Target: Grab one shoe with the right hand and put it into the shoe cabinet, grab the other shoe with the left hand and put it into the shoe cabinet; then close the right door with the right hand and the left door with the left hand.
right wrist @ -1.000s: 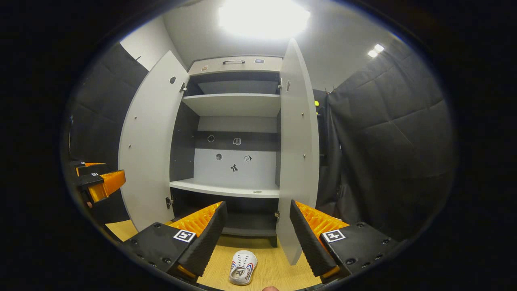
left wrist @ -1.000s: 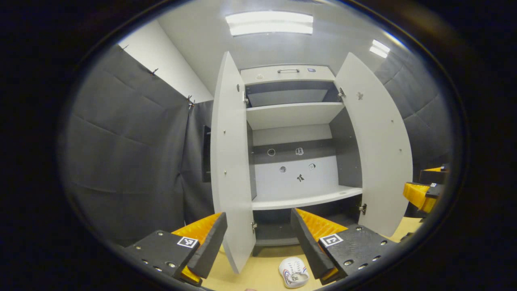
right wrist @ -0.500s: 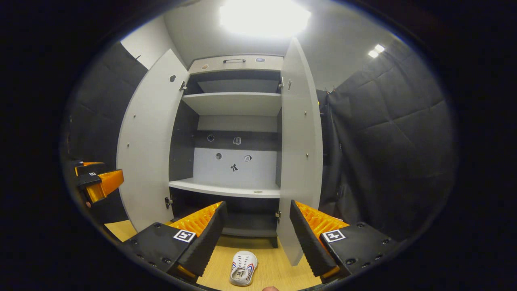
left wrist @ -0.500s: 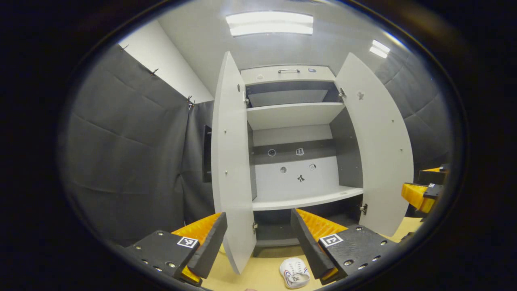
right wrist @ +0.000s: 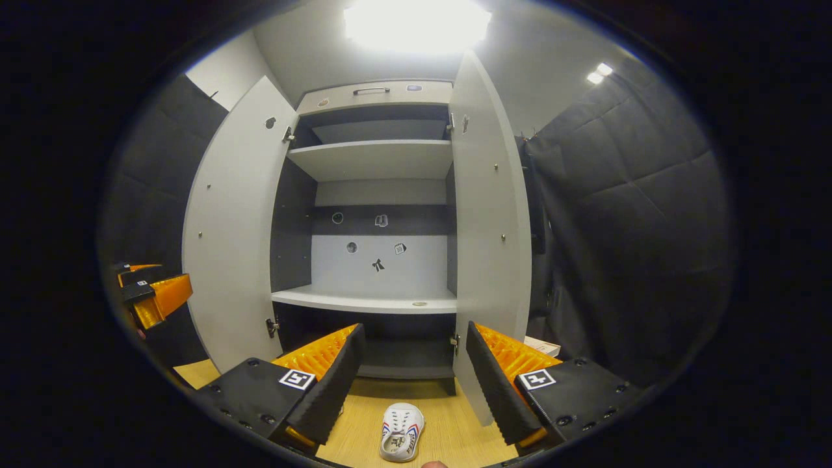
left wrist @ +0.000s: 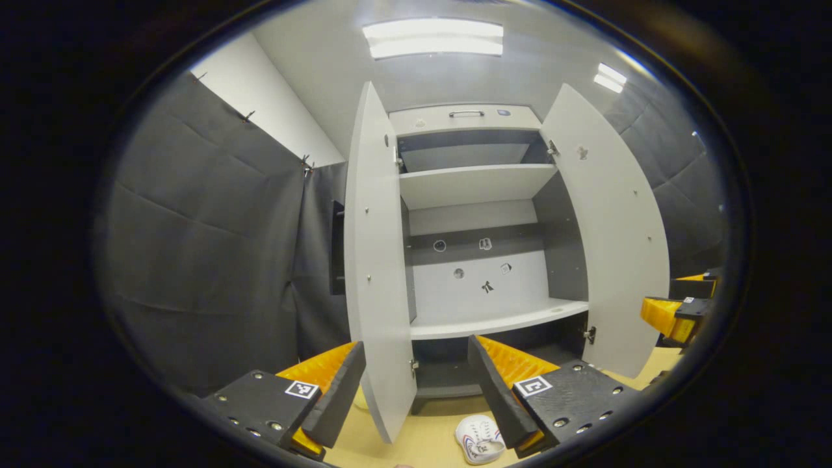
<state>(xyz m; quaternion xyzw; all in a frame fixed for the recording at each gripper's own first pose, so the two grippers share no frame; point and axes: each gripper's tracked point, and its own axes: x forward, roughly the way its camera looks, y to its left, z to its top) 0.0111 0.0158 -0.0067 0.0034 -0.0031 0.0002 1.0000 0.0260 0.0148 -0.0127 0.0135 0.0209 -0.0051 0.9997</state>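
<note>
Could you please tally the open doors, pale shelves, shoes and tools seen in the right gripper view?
Open doors: 2
Pale shelves: 2
White shoe: 1
Tools: 2
Total: 7

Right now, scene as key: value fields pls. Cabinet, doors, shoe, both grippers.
shoe cabinet: upright, shelves bare where visible
left door: swung open
right door: swung open
shoe: white, one seen, on the wooden floor in front of the cabinet, not gripped
left gripper: open, holding nothing
right gripper: open, holding nothing, above the shoe
task stage: no shoe visible in the cabinet, doors not closed
</note>
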